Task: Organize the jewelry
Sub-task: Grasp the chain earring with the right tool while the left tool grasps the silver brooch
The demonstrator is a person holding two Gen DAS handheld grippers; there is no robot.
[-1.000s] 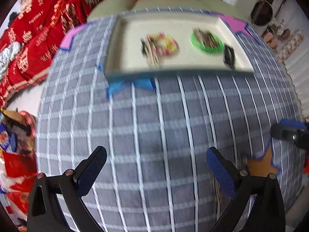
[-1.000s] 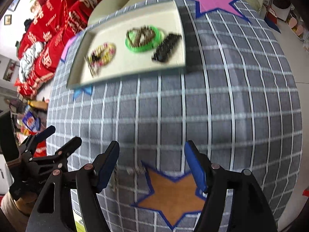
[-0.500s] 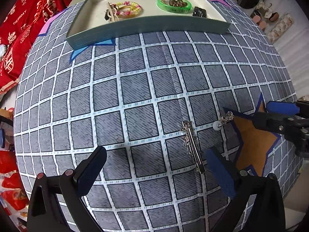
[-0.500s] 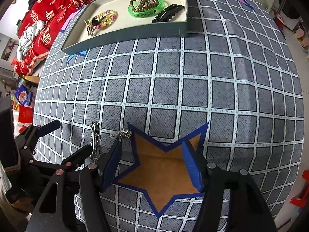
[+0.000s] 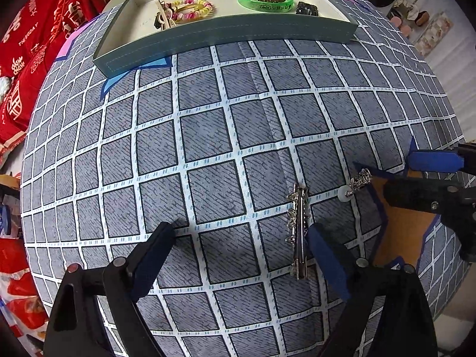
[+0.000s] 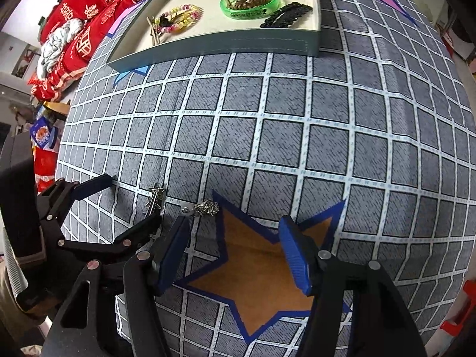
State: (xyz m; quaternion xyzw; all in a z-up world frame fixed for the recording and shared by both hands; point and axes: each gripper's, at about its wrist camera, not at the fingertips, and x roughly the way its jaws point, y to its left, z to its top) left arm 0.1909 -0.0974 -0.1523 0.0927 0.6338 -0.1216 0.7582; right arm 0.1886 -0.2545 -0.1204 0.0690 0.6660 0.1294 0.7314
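Near the table's front edge, left gripper pointed down, jaws closing, silver hair clip just inside its right pad, unpinched. Right gripper gaped empty over the orange star. Charm beside it; tray at far edge.

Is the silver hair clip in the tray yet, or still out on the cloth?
Out: the silver hair clip lies flat on the checked cloth, well short of the tray.

Both wrist views look down, sharing the tray.
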